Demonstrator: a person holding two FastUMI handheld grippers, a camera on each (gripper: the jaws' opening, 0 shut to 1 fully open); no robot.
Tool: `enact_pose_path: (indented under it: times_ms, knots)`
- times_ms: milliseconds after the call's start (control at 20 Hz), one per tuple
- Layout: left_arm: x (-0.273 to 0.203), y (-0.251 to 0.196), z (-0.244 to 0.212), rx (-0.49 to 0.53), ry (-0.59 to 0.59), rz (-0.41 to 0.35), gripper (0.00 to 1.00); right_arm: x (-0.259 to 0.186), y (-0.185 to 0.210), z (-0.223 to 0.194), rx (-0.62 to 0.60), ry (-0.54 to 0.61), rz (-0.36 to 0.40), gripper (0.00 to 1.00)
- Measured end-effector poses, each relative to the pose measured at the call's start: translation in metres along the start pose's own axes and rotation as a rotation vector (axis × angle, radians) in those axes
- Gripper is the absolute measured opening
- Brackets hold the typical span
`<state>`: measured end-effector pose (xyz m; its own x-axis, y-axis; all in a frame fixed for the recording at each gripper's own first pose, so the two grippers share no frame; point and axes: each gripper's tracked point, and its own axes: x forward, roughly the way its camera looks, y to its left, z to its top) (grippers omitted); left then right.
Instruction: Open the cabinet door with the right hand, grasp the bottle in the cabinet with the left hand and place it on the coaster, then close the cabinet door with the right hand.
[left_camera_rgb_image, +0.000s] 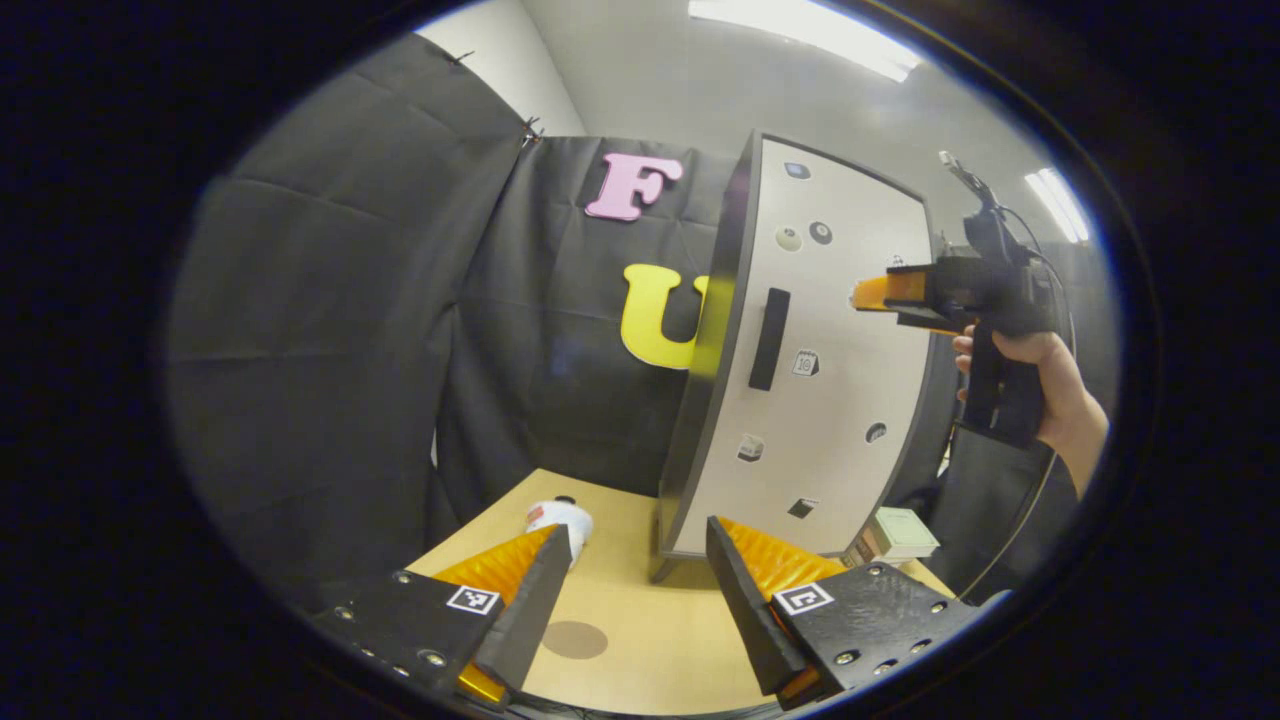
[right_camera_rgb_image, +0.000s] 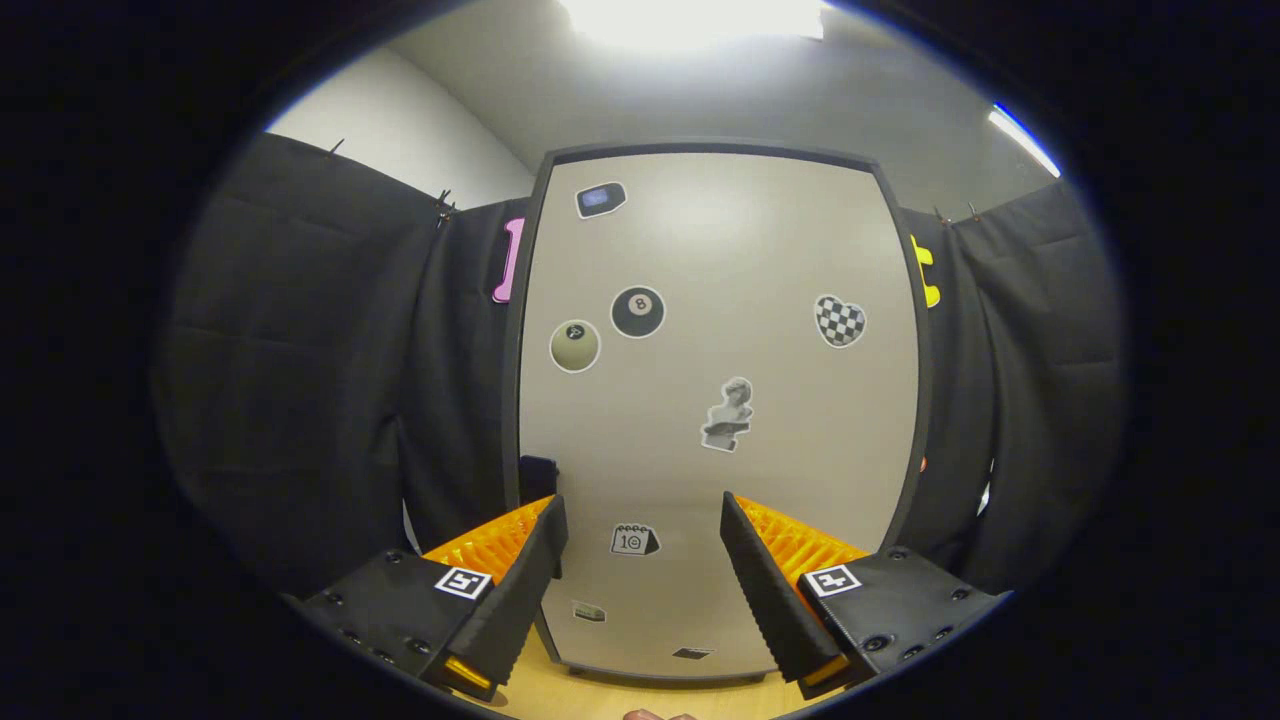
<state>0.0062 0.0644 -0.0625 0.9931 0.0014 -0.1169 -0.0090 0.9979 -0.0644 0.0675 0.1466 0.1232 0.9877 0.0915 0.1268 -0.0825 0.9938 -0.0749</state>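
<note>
In the left gripper view, the left gripper (left_camera_rgb_image: 633, 590) hangs released over the light wooden table (left_camera_rgb_image: 650, 640), its fingers apart with nothing between them. The white bottle with a dark cap (left_camera_rgb_image: 562, 520) stands on the table beside the round brown coaster (left_camera_rgb_image: 574, 639), not on it. The tall beige cabinet door with dark edging and stickers (left_camera_rgb_image: 820, 360) is closed, its dark vertical handle (left_camera_rgb_image: 769, 338) untouched. The right gripper (left_camera_rgb_image: 868, 293), held by a hand (left_camera_rgb_image: 1050, 385), faces the door; in the right gripper view its fingers are spread wide, empty.
</note>
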Motion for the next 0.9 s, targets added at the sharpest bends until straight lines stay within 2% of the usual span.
enact_pose_path:
  times_ms: [250,350,450,650,850,900]
  knots:
    - [-0.009,0.024,-0.019,-0.012,0.035,0.056,0.84,0.035,0.043,-0.003,-0.014,0.028,0.038,0.98]
    - [-0.013,0.032,-0.022,-0.029,0.039,0.074,0.84,0.050,0.051,-0.010,0.004,0.049,0.031,0.98]
    - [-0.015,0.043,-0.024,-0.042,0.044,0.101,0.84,0.063,0.058,-0.019,0.009,0.069,0.017,0.92]
    - [-0.018,0.059,-0.026,-0.061,0.043,0.140,0.82,0.083,0.070,-0.038,0.020,0.106,-0.009,0.95]
    - [-0.023,0.068,-0.021,-0.079,0.023,0.176,0.82,0.096,0.071,-0.054,0.029,0.142,-0.054,0.87]
    - [-0.023,0.071,-0.021,-0.084,0.023,0.182,0.82,0.097,0.071,-0.056,0.030,0.148,-0.063,0.77]
